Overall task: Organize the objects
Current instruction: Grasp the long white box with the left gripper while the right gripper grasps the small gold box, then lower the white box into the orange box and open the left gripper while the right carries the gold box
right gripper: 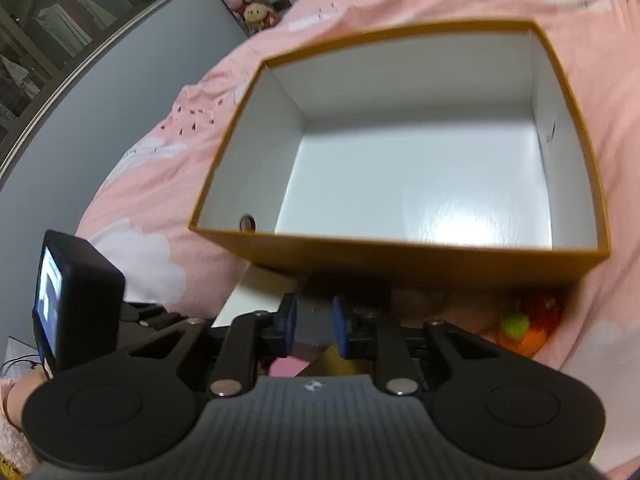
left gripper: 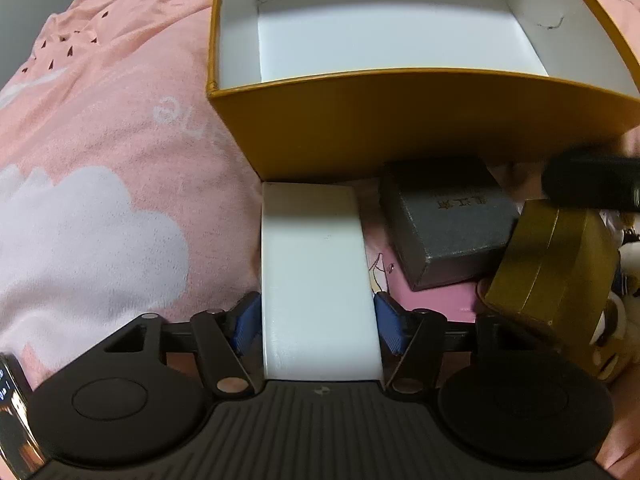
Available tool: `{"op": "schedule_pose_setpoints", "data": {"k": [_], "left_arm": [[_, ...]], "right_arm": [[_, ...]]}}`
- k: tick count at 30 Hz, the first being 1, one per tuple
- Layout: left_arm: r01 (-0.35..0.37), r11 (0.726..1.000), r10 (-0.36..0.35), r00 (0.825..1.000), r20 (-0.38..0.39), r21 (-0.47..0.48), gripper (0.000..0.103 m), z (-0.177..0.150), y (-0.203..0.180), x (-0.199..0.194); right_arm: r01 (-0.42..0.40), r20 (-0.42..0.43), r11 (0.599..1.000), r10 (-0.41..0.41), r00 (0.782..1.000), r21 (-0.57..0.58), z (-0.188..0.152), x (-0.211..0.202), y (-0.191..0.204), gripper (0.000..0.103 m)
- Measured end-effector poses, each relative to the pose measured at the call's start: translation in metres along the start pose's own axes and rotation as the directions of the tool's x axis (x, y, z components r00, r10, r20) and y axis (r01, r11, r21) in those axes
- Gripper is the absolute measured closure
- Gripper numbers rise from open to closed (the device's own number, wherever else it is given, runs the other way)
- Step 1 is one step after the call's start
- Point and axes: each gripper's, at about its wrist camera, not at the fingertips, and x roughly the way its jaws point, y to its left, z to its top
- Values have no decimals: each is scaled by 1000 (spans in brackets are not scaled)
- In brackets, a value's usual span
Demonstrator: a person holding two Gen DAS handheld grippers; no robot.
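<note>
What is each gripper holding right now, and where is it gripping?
Left gripper: the white box, clamped across its long sides at the near end. Right gripper: jaws astride the grey box; contact cannot be told.

Dim, warm indoor light. Glare sits on the white floor of the orange box (right gripper: 452,228) toward 5 o'clock in the right wrist view, which is blurred throughout. Fisheye distortion bends the edges; shadow pools beneath the box's near wall.

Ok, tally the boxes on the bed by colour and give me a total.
Orange, large and open: 1, orange box
White: 1, white box
Grey: 1, grey box
Gold: 1, gold box
Total: 4
</note>
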Motion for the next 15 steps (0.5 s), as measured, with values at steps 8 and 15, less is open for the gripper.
{"op": "schedule_pose_setpoints", "data": {"k": [8,15], "left_arm": [[19,999,-18,999,37,-37,34,0,2,-9],[63,997,-60,997,57,-45,34,7,6,-28]], "right_arm": [[11,-76,997,-16,997,-75,-13,-2,-7,33],[39,-117,922,-91,989,-386,-36,0,18,25]]}}
